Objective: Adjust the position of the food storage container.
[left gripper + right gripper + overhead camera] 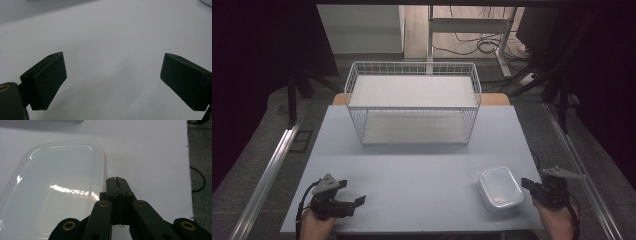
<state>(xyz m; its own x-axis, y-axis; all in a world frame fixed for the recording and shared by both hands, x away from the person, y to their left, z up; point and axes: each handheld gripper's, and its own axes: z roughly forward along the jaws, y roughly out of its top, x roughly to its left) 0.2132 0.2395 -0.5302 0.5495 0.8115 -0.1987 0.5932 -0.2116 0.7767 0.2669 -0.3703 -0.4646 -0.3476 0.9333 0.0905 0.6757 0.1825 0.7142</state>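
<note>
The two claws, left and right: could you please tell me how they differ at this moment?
The left claw stands wide open, while the right claw is shut with its jaws pressed together on nothing. The left claw has bare table ahead of it; the right claw sits right beside the clear plastic container. The left claw is at the table's near left, the right at its near right. Both are black and hand-held.

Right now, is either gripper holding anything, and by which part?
Nothing is held. The right gripper has its jaws shut on nothing, beside the rim of the plastic container. The left gripper is open over the bare table.
</note>
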